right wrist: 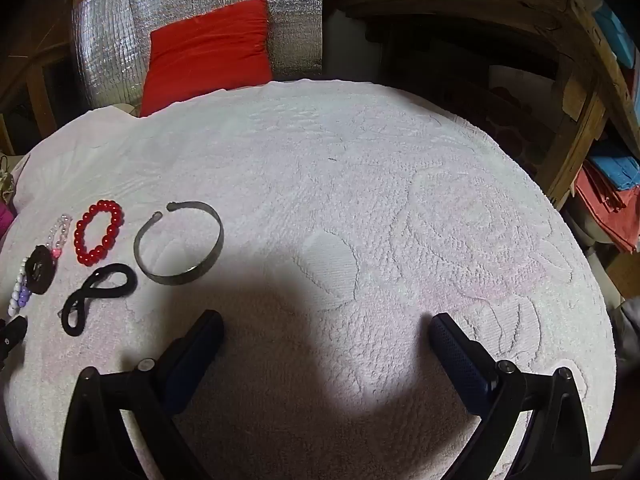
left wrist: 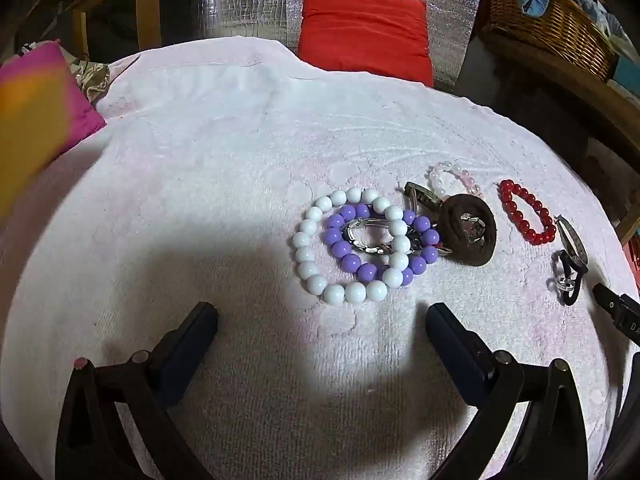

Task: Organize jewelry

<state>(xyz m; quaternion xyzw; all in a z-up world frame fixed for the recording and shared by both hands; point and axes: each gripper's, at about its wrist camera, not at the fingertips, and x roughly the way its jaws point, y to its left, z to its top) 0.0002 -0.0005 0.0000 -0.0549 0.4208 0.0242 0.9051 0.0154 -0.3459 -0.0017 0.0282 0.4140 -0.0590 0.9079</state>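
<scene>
Left wrist view: left gripper [left wrist: 322, 312] spread wide over a pale towel [left wrist: 200, 168], holding nothing.
White beads [left wrist: 306, 255]: a bracelet just ahead of the fingertips, slightly right of centre.
Purple beads [left wrist: 352, 262]: a smaller bracelet overlapping the white one; a silver link piece [left wrist: 366, 236] sits in the overlap.
Brown ring [left wrist: 468, 230]: just right of the purple beads, touching them or nearly so.
Pink beads [left wrist: 440, 178]: beyond the brown ring.
Red beads [left wrist: 526, 212]: farther right, apart from the ring.
Right wrist view: right gripper [right wrist: 326, 320] also spread wide, grasping nothing, above bare towel [right wrist: 360, 168].
Cuff [right wrist: 180, 242]: an open metal band ahead and left of the left finger.
Hair tie [right wrist: 100, 294]: black, twisted, left of the cuff.
Red beads [right wrist: 98, 238]: beyond the hair tie, just left of the cuff.
Cushion [right wrist: 208, 48]: red, past the towel's far edge.
</scene>
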